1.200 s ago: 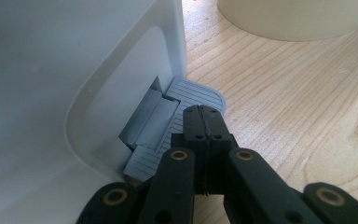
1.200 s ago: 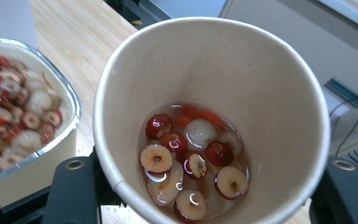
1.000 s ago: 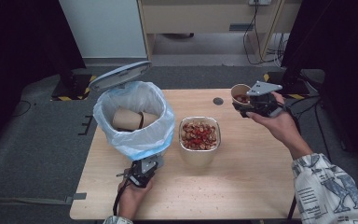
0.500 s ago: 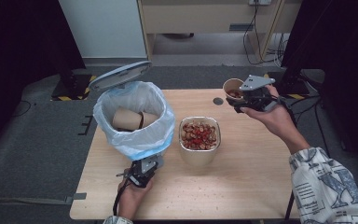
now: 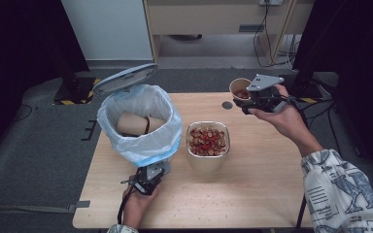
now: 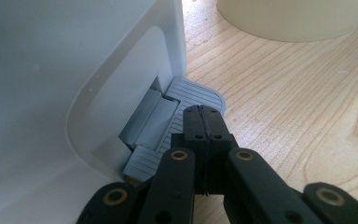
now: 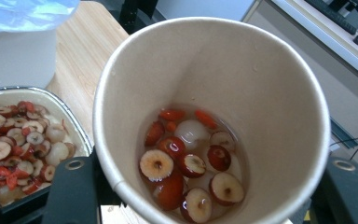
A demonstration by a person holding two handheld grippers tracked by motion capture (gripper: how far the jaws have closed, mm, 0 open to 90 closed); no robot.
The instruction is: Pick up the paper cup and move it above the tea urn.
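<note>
The right gripper (image 5: 250,101) was grasping a paper cup (image 5: 239,89), holding it in the air above the far right part of the desk (image 5: 272,189), near the far edge. In the right gripper view the cup (image 7: 242,84) stood between the two black jaws, w/ its rim wide open to the camera. Inside were sliced red dates and some pale pieces in a little liquid (image 7: 189,163), lying at the bottom.

At the middle of the desk stood a square container (image 5: 208,143) full of the same kind of sliced dates & red bits. Just beside it, toward the left edge, was a white pedal bin (image 5: 141,128) w/ a bluish plastic bag over its rim and its lid (image 5: 125,78) raised. In the bin lay brown paper cups (image 5: 132,123).

The left gripper (image 5: 145,183) was at the foot of the bin, near the front edge of the desk. In the left gripper view its jaws were clenched together, nothing between them, and the tips (image 6: 204,122) rested on the grey ribbed pedal (image 6: 186,95) at the bin's base. A small dark round thing (image 5: 227,105) lay on the desk near the far edge, approx. below the held cup; what it was I could not tell.
</note>
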